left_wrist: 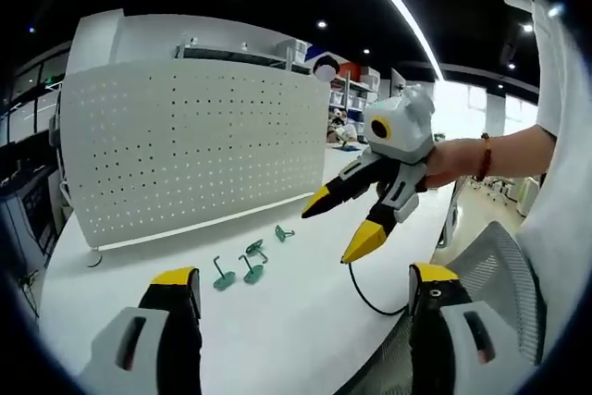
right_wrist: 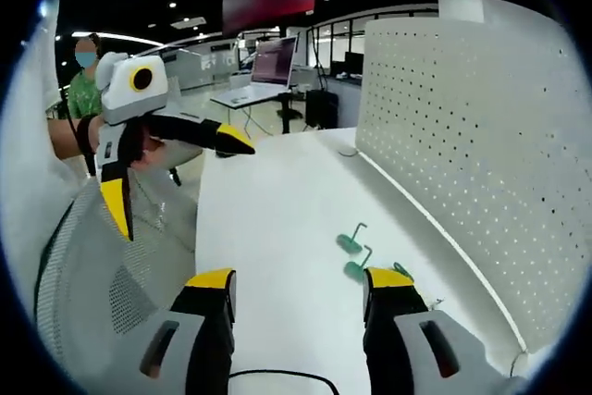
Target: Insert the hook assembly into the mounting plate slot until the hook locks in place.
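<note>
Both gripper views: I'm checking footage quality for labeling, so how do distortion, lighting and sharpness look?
Left gripper view: fisheye bows the pegboard; window glare behind the right gripper; green hooks sharp. Right gripper view: even light, pegboard curved, hooks small but clear.

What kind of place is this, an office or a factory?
Probably an open-plan office or lab. A white table carries a perforated divider panel, a laptop stands on a desk behind, and shelves line the back under recessed ceiling lights.

white table (left_wrist: 277, 321), green hooks (left_wrist: 250, 265), upright pegboard (left_wrist: 194, 145)
</note>
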Demonstrator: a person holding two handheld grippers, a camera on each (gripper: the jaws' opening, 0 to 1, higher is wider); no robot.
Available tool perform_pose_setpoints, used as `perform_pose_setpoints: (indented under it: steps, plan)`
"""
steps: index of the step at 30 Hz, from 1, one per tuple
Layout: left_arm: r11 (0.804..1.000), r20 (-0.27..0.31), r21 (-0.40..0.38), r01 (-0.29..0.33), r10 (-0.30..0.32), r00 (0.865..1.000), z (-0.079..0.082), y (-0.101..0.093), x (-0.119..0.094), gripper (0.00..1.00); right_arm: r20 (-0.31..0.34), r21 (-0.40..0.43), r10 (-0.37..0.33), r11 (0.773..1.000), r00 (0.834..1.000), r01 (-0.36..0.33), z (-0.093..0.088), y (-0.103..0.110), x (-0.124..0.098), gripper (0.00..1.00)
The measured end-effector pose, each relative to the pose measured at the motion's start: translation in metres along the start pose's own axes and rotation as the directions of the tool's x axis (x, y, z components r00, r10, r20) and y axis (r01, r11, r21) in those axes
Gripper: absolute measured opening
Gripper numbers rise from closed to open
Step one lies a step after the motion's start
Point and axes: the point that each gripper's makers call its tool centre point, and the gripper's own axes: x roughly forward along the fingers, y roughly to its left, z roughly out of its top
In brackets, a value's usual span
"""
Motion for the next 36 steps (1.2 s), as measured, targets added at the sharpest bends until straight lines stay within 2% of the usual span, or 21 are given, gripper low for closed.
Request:
perform_pose_setpoints:
  steps: [14,36]
  plan:
    - [1.0,-0.017,-0.009,0.016,-0.016,1.0,-0.008,-0.003,0.002,0.94,-0.093,-0.069,0.056,0.996,0.994,-0.062,-0.003,-0.013,0.016,0.53]
    - [1.0,-0.018,-0.018,0.02,-0.02,1.0,-0.011,-0.003,0.002,0.93,-0.251,-0.172,0.119,0.971,0.961,-0.165,-0.012,-0.03,0.039,0.49]
